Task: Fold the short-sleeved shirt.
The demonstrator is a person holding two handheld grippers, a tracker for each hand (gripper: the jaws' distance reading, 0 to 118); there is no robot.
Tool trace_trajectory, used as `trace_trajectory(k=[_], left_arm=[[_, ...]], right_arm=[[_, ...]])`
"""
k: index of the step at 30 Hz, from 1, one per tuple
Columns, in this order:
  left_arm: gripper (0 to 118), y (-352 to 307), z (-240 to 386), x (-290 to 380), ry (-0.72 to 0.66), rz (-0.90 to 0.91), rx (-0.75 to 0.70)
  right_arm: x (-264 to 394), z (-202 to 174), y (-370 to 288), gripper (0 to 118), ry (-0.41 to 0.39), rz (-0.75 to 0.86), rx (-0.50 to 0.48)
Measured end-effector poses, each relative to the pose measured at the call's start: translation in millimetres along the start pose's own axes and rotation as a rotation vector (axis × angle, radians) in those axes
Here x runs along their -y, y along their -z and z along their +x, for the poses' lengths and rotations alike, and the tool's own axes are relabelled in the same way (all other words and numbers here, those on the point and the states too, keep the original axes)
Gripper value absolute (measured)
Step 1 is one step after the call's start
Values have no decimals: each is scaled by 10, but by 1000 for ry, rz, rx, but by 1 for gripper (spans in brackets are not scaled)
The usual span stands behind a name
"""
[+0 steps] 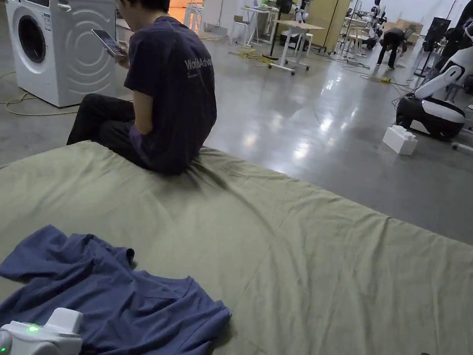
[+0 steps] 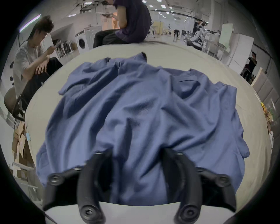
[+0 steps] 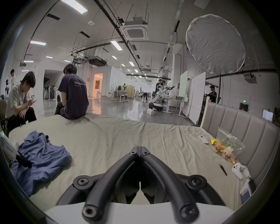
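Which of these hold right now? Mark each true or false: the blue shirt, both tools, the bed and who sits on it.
1. The blue shirt lies crumpled, not yet folded. True.
2. The left tool is shut tight. False: its jaws stand apart over the shirt's cloth.
3. The right tool has its jaws closed together with nothing between them. True.
4. The right tool rests on the shirt. False: it is over the bare green sheet, with the shirt off to the side.
5. A person sits on the far edge of the sheet, back turned. True.
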State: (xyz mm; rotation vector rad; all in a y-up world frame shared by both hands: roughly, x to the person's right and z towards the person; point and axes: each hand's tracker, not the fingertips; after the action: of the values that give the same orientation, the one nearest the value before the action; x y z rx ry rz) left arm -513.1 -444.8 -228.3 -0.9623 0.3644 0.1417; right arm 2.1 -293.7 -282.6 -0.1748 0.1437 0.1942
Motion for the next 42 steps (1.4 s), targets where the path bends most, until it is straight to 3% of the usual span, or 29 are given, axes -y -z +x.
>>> trace_trajectory(k=[2, 6, 9, 13, 19, 23, 28, 36, 42], left_arm=[[47, 3, 30, 40, 52, 6, 7], [43, 23, -49, 24, 20, -12, 10], [7, 29, -56, 8, 28, -21, 10], [7, -250, 268, 42, 59, 21, -26], [5, -180, 128, 25, 44, 98, -41], [5, -478, 257, -79, 4, 204, 33], [5, -852, 448, -462, 61, 370, 102], [5, -1878, 1304, -1095, 180, 628, 227], [5, -2414, 2133, -1386, 253, 716, 401]], right_arm=[[2, -17, -10, 0, -44, 20, -3], [38, -7, -16, 0, -33, 10, -13], [71, 20, -13, 0, -25, 0, -10], [89, 63, -36, 0, -12, -7, 2], [98, 133, -50, 0, -24, 1, 15], [101, 197, -74, 0, -14, 5, 21], [87, 309, -92, 0, -3, 10, 37], [19, 558, -189, 0, 19, 30, 76], [-41, 848, -327, 0, 46, 53, 128]])
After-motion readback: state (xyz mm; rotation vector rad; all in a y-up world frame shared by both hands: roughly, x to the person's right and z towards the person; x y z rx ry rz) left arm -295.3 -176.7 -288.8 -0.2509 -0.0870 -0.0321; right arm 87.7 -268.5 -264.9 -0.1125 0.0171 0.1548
